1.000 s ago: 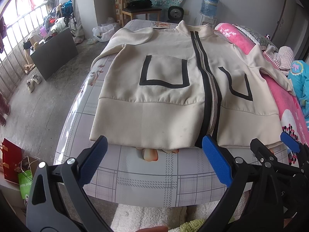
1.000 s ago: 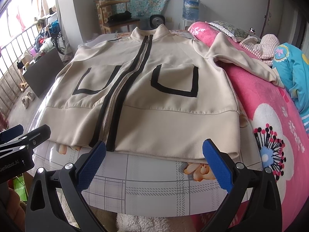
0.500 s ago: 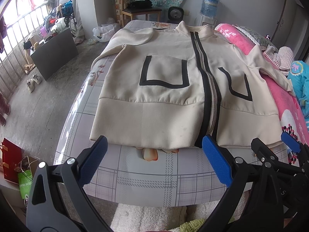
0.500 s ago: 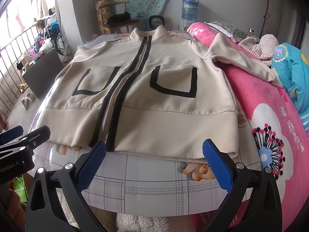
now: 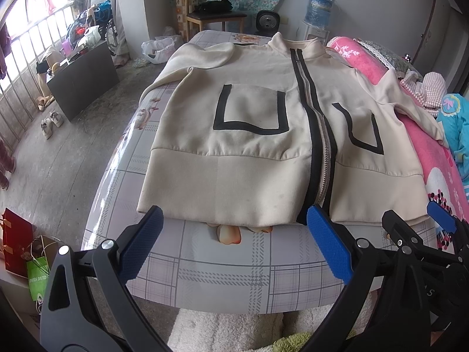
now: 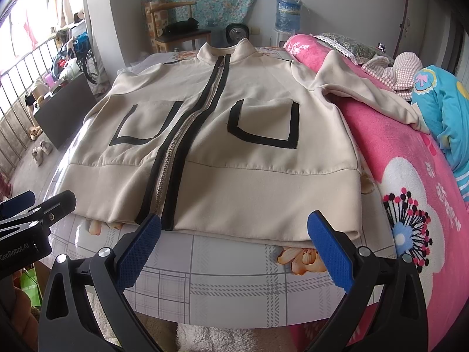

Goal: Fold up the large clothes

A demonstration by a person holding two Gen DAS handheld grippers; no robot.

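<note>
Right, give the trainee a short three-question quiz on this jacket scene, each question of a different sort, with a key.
1. True or false: the beige jacket lies front up with its zip closed.
2. Multiple choice: where does the sleeve on the right of the right wrist view lie? A) folded across the chest B) draped over the pink blanket C) hanging off the near table edge.
3. Fill in: the jaws of the left gripper and the right gripper are both ____ and hold nothing.

Key: 1 true; 2 B; 3 open.
</note>
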